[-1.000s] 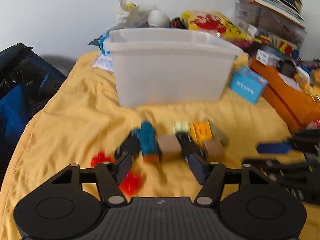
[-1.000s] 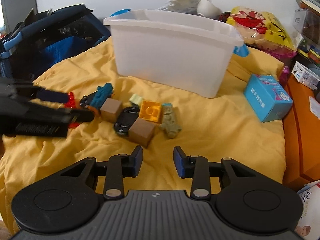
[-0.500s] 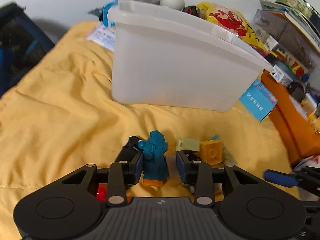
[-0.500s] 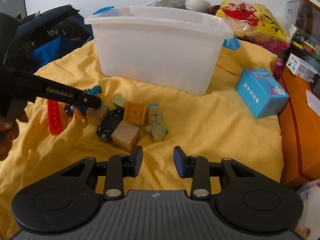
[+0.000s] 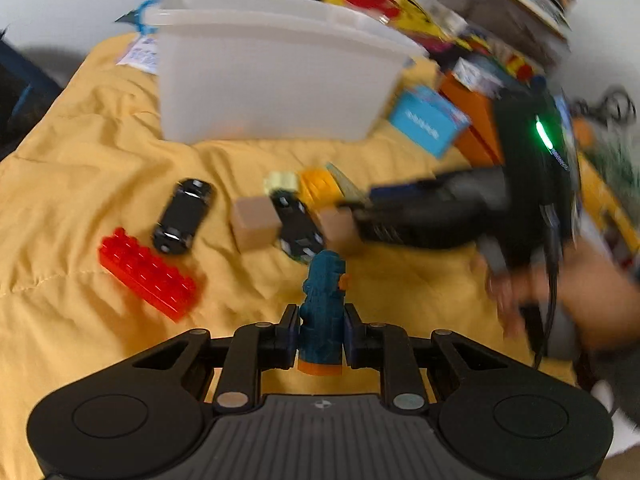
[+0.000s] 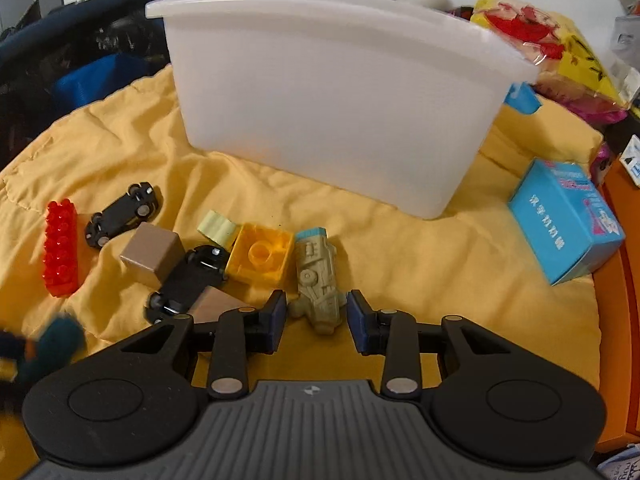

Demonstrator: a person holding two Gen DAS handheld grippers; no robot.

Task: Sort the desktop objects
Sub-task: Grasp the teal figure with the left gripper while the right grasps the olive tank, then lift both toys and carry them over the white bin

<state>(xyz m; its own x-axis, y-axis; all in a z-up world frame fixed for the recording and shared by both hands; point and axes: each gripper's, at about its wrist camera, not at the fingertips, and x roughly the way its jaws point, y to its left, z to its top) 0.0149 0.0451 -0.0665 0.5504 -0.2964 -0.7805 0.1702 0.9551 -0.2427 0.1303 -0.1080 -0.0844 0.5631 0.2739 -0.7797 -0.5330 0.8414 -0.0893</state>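
My left gripper (image 5: 321,334) is shut on a teal toy figure with an orange base (image 5: 323,312) and holds it above the yellow cloth. My right gripper (image 6: 317,318) is open, its fingers on either side of a tan toy vehicle (image 6: 318,282) lying on the cloth. Other toys lie there: a red brick (image 6: 60,248), two black cars (image 6: 122,214) (image 6: 188,280), two brown cubes (image 6: 152,256) (image 6: 218,306), a yellow brick (image 6: 262,258) and a pale green piece (image 6: 216,228). A white plastic bin (image 6: 336,112) stands behind them.
A blue box (image 6: 568,220) lies right of the bin. An orange surface (image 6: 620,320) with clutter runs along the right edge. A dark blue bag (image 6: 80,64) sits at the left. Snack bags and books are piled at the back.
My left gripper closed on the teal figure and lifted it back from the pile. My right gripper moved forward and down over the tan vehicle.
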